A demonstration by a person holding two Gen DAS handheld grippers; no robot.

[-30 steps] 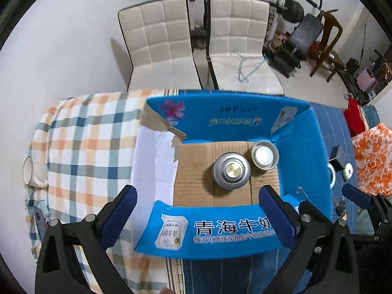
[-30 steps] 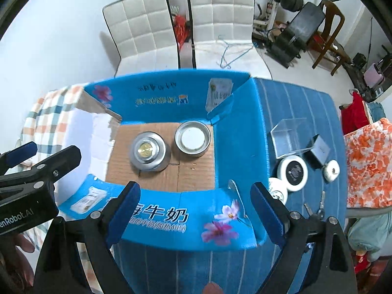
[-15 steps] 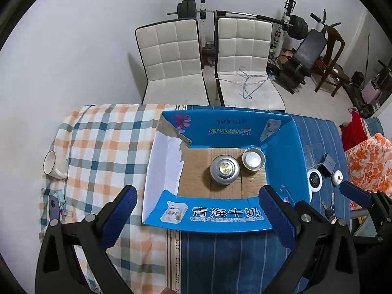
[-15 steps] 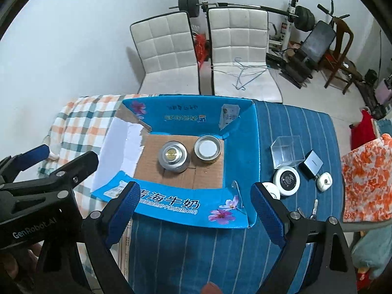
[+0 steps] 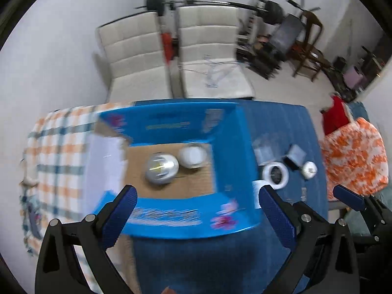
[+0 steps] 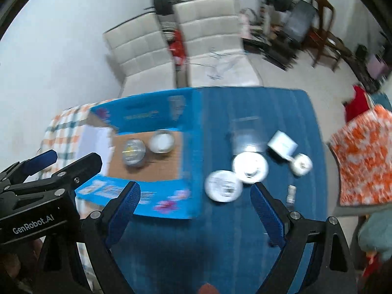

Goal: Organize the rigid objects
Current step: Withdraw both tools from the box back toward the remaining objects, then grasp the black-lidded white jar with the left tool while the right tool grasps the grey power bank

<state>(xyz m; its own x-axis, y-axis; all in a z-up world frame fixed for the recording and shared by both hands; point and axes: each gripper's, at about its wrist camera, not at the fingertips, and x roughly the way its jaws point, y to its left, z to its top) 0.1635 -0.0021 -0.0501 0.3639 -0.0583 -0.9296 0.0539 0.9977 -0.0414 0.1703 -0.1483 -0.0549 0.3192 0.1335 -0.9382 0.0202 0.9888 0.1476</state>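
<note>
Blue cardboard box (image 6: 191, 152) stood open on the table (image 6: 220, 245), its brown floor carrying a silver round tin (image 6: 133, 150) and, touching it at 3 o'clock, a white-lidded tin (image 6: 161, 140). Loose items lay outside the box toward 3 o'clock: a white round container (image 6: 223, 185) nearest the box, a second white disc (image 6: 250, 167) touching it, a clear cube (image 6: 245, 132), a small white box (image 6: 283, 144) and a small round piece (image 6: 302, 164). Both views were motion-blurred, so finer detail could not be read.

Right gripper (image 6: 194, 208) hung above the table with fingers spread wide and nothing between them; the white round container sat just ahead of it at 12 o'clock. Left gripper (image 5: 196, 207) was likewise spread and empty, over the box's near wall.

Judgement: the step in hand appeared to be reaching for the next loose item. Done well, the right gripper should centre over the nearest container, descend square so both fingers straddle its rim, and avoid nudging the touching disc. The left should stay clear of the box opening.
</note>
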